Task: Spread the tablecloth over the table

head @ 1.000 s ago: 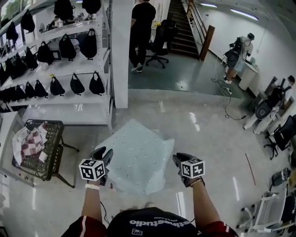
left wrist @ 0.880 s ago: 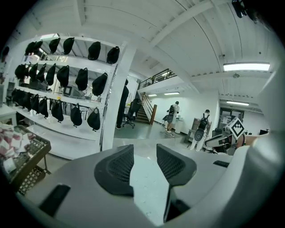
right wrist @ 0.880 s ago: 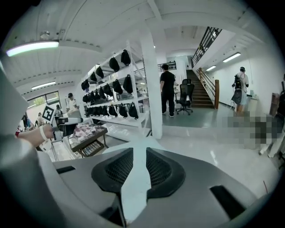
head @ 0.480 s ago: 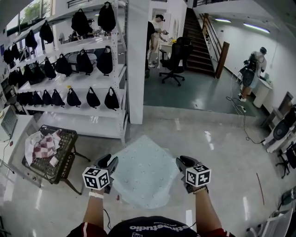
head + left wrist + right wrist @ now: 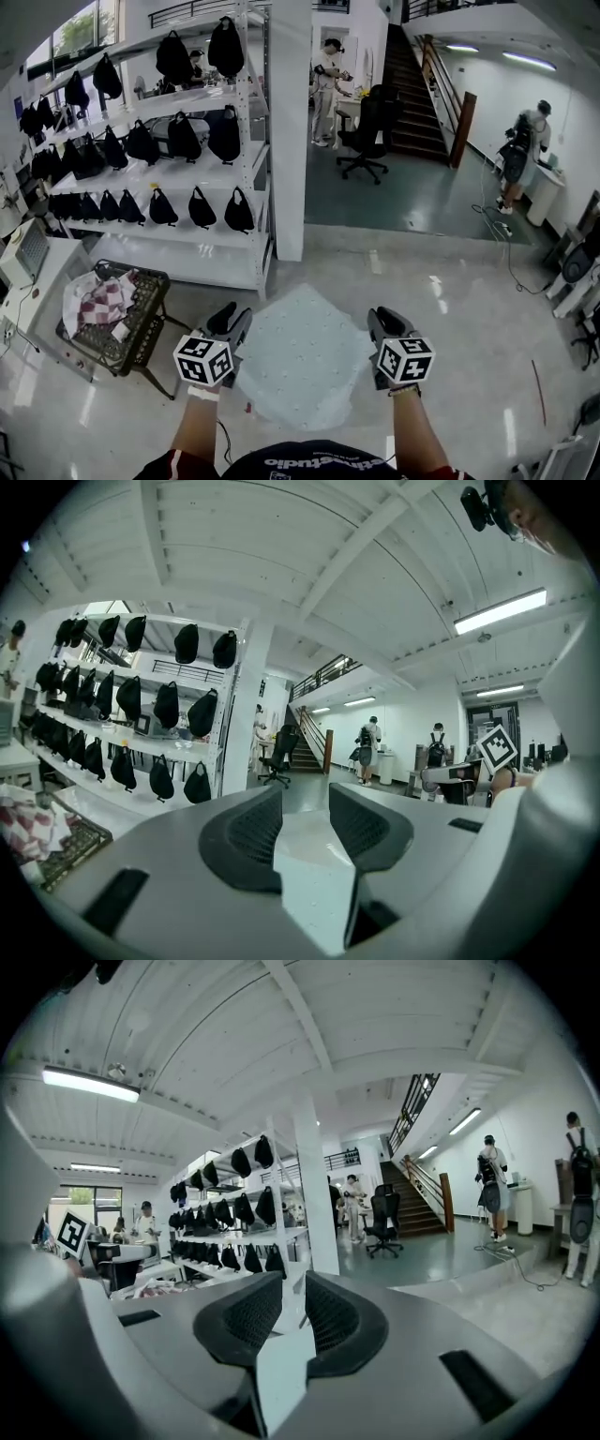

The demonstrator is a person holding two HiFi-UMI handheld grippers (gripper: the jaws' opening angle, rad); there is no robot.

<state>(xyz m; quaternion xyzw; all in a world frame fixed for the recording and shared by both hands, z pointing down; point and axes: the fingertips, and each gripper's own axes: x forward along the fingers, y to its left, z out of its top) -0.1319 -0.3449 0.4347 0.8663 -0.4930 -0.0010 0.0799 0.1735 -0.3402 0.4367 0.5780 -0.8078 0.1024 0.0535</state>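
Note:
A pale, dotted tablecloth (image 5: 300, 361) hangs stretched between my two grippers in the head view, above the glossy floor. My left gripper (image 5: 230, 321) grips its left edge and my right gripper (image 5: 386, 321) its right edge, both pointing roughly level. In the left gripper view a fold of the cloth (image 5: 314, 883) sits pinched between the dark ribbed pads (image 5: 248, 832) of that gripper (image 5: 305, 816). In the right gripper view the jaws of that gripper (image 5: 286, 1305) are closing tighter on a strip of cloth (image 5: 281, 1372) caught between them. No table shows under the cloth.
A dark wire basket (image 5: 141, 323) holding checkered cloth stands at the left, beside a white counter (image 5: 28, 281). Behind it are white shelves (image 5: 187, 239) with black bags and a white pillar (image 5: 291, 141). An office chair (image 5: 370, 131), stairs and people stand farther back.
Both grippers have risen with the tablecloth held between them. The head view has tipped up, showing more of the shelves and the room behind.

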